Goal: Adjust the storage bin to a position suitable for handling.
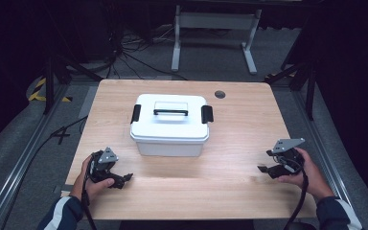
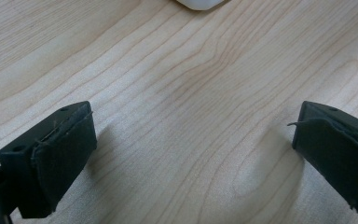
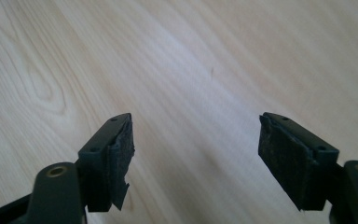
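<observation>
A white plastic box (image 1: 169,125) with a black carry handle (image 1: 170,112) and black side latches stands shut in the middle of the wooden table (image 1: 230,129). My left gripper (image 1: 123,178) rests near the front left, open, a little in front of and left of the box. My right gripper (image 1: 264,169) sits at the front right, open, well clear of the box. In the left gripper view my gripper (image 2: 193,140) has bare wood between its jaws, and a corner of the box (image 2: 199,3) peeks in at the top. In the right gripper view my gripper (image 3: 196,135) is over bare wood.
A round cable hole (image 1: 220,94) sits at the table's back right. Beyond the far edge are a white table frame (image 1: 214,28) and loose cables on the floor. Metal rails run along both sides of the table.
</observation>
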Demonstrator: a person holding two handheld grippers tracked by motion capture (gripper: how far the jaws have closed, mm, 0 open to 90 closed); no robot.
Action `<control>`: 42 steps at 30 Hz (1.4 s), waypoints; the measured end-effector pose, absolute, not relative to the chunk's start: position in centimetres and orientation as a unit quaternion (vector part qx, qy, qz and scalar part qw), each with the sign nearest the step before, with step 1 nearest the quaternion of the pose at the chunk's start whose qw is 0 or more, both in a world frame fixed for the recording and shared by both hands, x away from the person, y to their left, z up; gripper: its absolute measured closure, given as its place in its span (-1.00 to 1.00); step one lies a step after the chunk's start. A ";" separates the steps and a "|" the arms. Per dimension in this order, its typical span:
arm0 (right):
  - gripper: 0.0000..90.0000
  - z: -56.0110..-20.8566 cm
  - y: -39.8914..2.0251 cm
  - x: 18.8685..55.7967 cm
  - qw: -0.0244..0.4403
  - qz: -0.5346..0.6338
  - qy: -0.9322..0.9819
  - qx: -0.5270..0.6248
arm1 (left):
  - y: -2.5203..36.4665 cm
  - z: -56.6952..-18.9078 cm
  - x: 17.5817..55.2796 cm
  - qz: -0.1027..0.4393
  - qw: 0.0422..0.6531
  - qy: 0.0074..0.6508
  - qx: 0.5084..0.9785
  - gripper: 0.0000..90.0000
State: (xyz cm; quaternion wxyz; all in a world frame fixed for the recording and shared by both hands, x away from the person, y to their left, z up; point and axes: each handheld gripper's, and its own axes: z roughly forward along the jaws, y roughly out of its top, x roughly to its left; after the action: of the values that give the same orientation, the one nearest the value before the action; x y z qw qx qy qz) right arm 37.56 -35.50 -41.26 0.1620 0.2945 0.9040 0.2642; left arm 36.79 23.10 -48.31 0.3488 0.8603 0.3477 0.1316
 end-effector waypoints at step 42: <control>-0.20 -29.0 -25.2 44.2 0.215 0.235 0.937 0.144 | 23.1 -48.3 36.7 0.128 0.348 0.350 0.860 -1.00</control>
State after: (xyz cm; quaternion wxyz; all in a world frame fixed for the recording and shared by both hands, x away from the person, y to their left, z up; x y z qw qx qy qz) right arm 44.22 -25.18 -28.97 0.2153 0.1440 0.9370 0.2347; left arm 36.71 23.10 -48.31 0.3476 0.8603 0.3502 0.1278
